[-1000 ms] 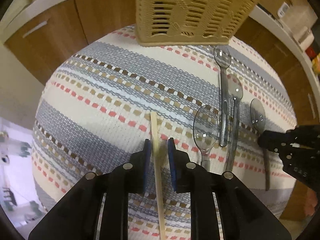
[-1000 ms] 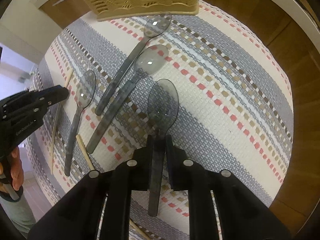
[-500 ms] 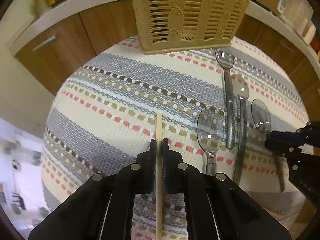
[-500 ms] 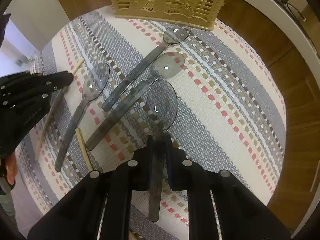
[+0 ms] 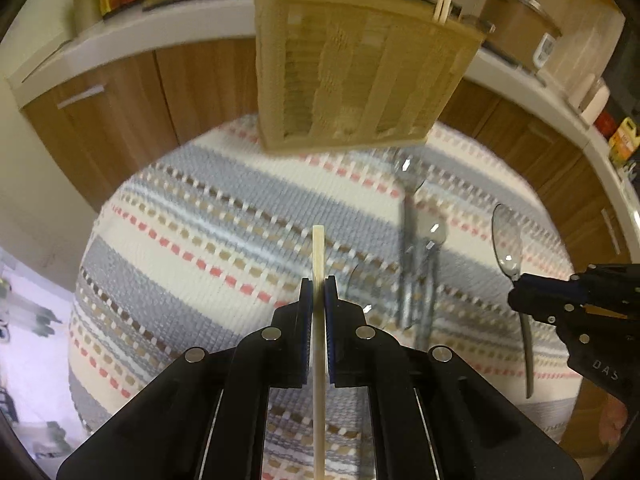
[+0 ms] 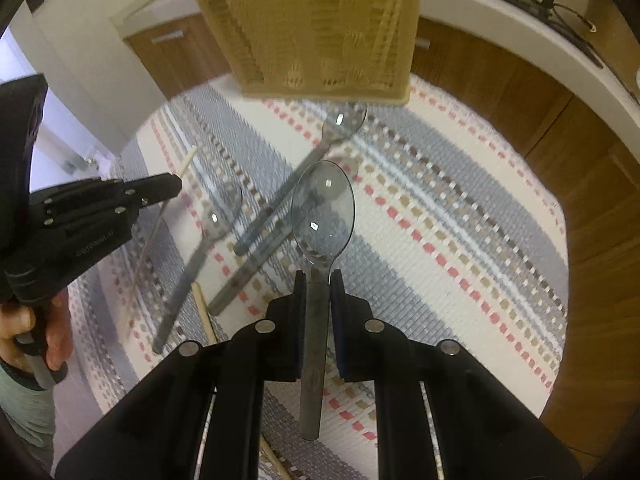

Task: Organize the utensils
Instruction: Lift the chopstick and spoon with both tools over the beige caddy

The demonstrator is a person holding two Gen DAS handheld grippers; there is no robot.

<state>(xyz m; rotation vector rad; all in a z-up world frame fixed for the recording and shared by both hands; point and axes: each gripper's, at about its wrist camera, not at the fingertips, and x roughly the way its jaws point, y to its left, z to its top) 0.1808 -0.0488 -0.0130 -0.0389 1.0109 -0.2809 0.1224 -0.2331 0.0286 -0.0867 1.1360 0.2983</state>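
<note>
My left gripper (image 5: 319,284) is shut on a pale wooden chopstick (image 5: 318,256) and holds it above the striped cloth (image 5: 208,216). My right gripper (image 6: 319,278) is shut on the handle of a clear grey plastic spoon (image 6: 323,208), lifted off the cloth. A tan slotted utensil basket (image 5: 360,76) stands at the far edge of the cloth, with chopsticks (image 5: 443,0) sticking out of its right end. It also shows in the right wrist view (image 6: 320,28). Three more grey spoons (image 6: 280,208) lie on the cloth ahead.
Another chopstick (image 6: 204,312) lies on the cloth left of my right gripper. Wooden cabinets (image 5: 128,92) and a white counter (image 5: 168,28) with bottles and jars surround the table. The left gripper (image 6: 104,208) shows in the right wrist view.
Both grippers have risen off the cloth, each with its utensil. The left jaws closed on the chopstick. The basket now sits lower in both views.
</note>
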